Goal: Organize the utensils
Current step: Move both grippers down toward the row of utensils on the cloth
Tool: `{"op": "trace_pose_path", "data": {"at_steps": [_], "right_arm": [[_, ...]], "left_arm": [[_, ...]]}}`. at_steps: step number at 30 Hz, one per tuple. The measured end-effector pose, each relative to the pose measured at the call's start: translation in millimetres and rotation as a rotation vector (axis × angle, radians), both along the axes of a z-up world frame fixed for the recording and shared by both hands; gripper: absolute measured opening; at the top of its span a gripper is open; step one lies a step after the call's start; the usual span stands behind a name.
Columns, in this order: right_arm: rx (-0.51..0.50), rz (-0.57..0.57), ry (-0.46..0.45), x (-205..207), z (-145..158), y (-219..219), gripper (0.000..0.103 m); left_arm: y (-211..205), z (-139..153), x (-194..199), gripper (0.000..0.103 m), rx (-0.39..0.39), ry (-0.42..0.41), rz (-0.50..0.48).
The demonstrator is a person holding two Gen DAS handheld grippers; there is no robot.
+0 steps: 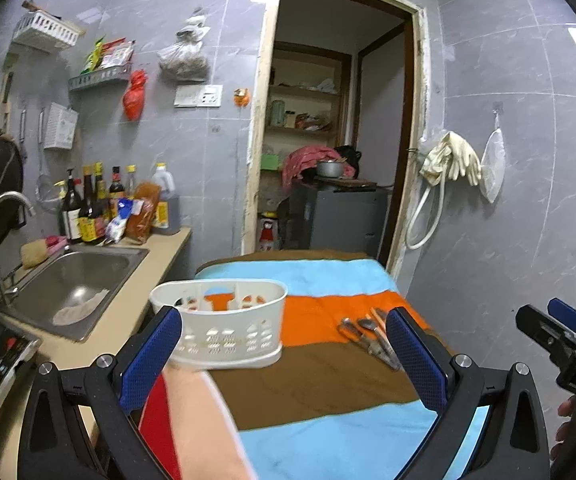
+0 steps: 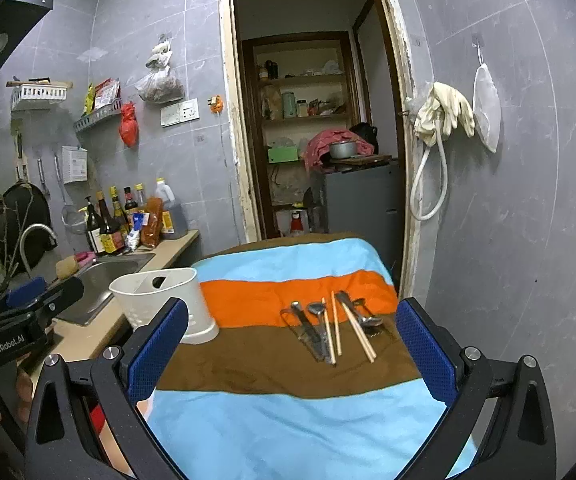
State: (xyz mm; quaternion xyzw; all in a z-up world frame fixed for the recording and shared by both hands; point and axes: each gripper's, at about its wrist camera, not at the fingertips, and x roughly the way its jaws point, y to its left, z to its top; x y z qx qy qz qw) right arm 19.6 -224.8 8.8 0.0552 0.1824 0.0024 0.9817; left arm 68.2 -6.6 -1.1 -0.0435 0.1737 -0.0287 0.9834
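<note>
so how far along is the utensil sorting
Barely begun. Done: nothing; the white holder looks empty. In hand: nothing; the left tool and right tool are both open. Left: chopsticks and spoons on the striped cloth all need moving.

Matt white plastic caddy (image 2: 163, 300), soft striped cloth (image 2: 288, 412).

Home kitchen: steel sink (image 1: 75, 288), sauce bottles (image 2: 113, 224), tiled walls (image 2: 508, 220).
</note>
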Motion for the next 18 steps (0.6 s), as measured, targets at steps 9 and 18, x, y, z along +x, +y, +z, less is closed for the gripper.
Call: {"op": "trace_pose_path", "data": {"at_steps": [9, 18], "right_arm": [[-0.001, -0.025, -0.027, 30.2, 18.1, -25.0, 0.102], [0.048, -0.014, 0.018, 105.7, 6.9, -78.3, 0.102]], "left_arm": [[-22.5, 4.3, 34.6, 0.103, -0.014, -0.006, -0.018], [-54.1, -12.3, 92.6, 0.103, -0.038, 0.044, 0.002]]}}
